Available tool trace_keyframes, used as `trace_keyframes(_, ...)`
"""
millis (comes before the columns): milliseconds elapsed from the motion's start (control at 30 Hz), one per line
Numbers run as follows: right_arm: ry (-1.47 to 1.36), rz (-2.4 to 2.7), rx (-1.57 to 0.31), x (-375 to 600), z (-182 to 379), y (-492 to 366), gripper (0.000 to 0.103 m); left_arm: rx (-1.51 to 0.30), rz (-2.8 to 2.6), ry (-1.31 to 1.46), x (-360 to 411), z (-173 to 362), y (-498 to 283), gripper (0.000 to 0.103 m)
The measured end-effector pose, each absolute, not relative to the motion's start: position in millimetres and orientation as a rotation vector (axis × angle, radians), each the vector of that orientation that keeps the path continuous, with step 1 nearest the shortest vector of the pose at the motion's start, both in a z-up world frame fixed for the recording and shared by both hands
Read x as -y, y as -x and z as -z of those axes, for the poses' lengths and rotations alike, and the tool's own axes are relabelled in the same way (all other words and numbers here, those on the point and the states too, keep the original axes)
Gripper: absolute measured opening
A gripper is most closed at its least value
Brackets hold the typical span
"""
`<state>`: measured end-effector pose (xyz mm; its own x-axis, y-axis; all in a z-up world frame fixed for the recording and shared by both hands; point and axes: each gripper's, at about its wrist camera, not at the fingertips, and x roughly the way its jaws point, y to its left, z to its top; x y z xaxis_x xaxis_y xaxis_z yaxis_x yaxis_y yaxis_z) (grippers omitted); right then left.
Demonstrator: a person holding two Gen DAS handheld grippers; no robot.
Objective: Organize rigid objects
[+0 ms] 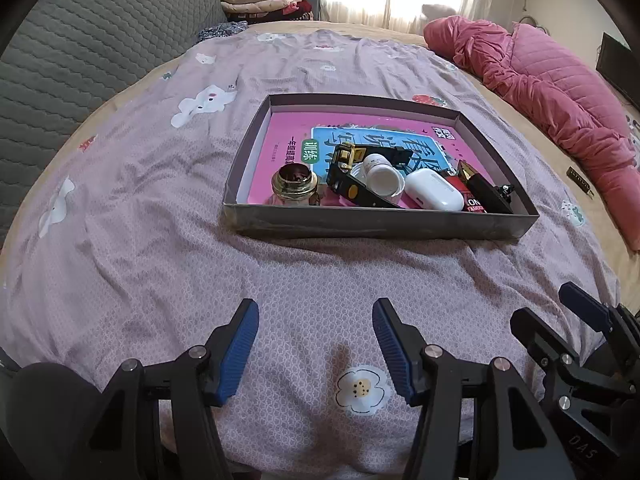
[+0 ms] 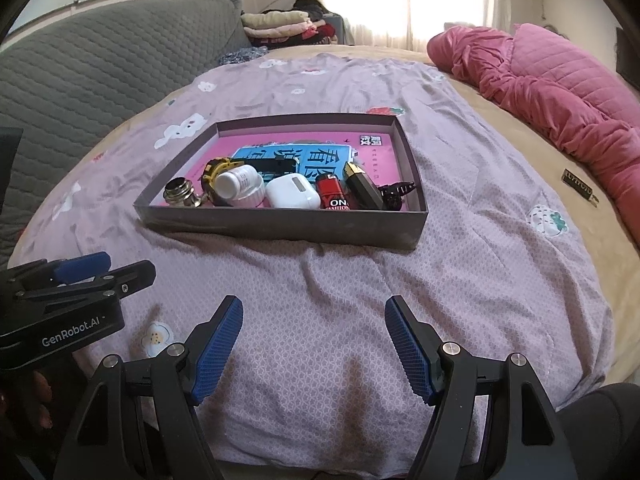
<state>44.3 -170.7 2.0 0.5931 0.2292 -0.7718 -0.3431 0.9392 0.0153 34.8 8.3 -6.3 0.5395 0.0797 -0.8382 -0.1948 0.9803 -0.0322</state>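
A shallow grey box (image 1: 376,226) (image 2: 280,228) sits on the bed with a pink book (image 1: 288,132) (image 2: 240,144) on its floor. Along its near side lie a small glass jar (image 1: 294,186) (image 2: 180,192), a black-and-yellow device (image 1: 348,176) (image 2: 212,172), a white bottle (image 1: 382,172) (image 2: 236,184), a white earbud case (image 1: 434,190) (image 2: 292,192), a red cylinder (image 2: 332,194), a black-and-gold tube (image 1: 478,184) (image 2: 362,186) and a black clip (image 2: 396,194). My left gripper (image 1: 316,312) and right gripper (image 2: 314,308) are open, empty and hover over the sheet well short of the box.
A purple flowered sheet (image 1: 160,220) (image 2: 480,260) covers the bed. A pink quilt (image 1: 552,92) (image 2: 552,88) lies at the right, a grey quilted sofa (image 1: 80,48) (image 2: 80,80) at the left. A small dark label-like item (image 2: 580,190) lies near the quilt. Folded clothes (image 2: 280,24) sit at the back.
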Motion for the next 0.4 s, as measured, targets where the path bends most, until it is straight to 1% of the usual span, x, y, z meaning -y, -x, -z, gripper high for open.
trace_keyframes(400,0.141,-0.327,-0.890,170.6,1.9,-47.5,0.075,-1.007,-0.176,0.130,-11.7,9.6,-37.6,0.059)
